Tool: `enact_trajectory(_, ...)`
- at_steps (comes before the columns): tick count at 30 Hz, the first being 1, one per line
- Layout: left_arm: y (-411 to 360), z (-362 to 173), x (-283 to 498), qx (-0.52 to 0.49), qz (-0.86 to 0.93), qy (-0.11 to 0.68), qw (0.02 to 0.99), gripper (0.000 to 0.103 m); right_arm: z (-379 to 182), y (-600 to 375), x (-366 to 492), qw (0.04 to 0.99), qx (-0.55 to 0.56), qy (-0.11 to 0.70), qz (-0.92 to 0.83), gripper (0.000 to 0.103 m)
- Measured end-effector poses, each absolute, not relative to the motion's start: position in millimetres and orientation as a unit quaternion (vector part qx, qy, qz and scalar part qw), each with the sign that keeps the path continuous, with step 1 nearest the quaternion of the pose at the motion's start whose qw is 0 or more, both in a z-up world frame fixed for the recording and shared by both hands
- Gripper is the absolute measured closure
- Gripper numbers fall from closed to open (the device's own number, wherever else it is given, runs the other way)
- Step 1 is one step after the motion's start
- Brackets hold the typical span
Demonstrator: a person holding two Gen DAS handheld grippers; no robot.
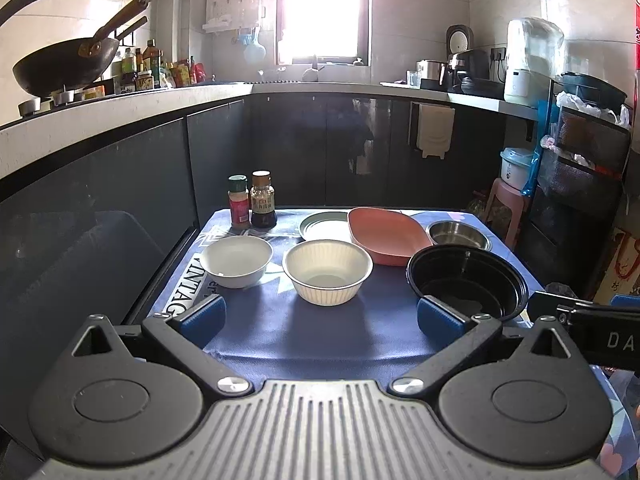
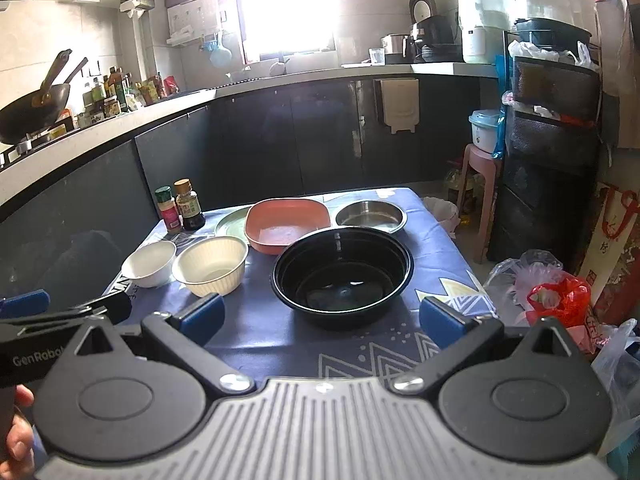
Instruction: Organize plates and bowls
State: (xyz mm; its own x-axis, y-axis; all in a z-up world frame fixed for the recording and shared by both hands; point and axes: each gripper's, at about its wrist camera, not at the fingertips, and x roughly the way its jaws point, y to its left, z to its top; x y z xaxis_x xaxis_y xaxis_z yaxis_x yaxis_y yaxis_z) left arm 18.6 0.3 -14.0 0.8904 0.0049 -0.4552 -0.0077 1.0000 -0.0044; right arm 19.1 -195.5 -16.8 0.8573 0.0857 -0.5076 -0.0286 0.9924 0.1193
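Observation:
On the blue-clothed table (image 1: 320, 328) stand a small white bowl (image 1: 236, 260), a ribbed cream bowl (image 1: 327, 271), a black plastic bowl (image 1: 466, 280), a pink square dish (image 1: 386, 235), a pale green plate (image 1: 323, 226) and a steel bowl (image 1: 458, 234). My left gripper (image 1: 320, 314) is open and empty, near the front edge, in front of the cream bowl. My right gripper (image 2: 320, 316) is open and empty, just in front of the black bowl (image 2: 342, 274). The right wrist view also shows the white bowl (image 2: 150, 262), cream bowl (image 2: 212, 266), pink dish (image 2: 286, 226), green plate (image 2: 230, 222) and steel bowl (image 2: 370, 216).
Two seasoning bottles (image 1: 253, 202) stand at the table's back left corner. Dark kitchen cabinets (image 1: 300, 148) run behind and to the left. A pink stool (image 2: 478, 176) and black shelving (image 2: 552, 140) stand to the right. Plastic bags (image 2: 556, 292) lie by the table's right side.

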Motion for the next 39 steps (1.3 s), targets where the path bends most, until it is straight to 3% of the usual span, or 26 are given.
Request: enact_trajectory(39, 0.5, -19.9, 27.0, -0.009, 0.005, 0.246, 0.969, 0.0, -18.8, -194.6, 27.8, 0.961, 0.054, 0.271, 0.031, 0.003)
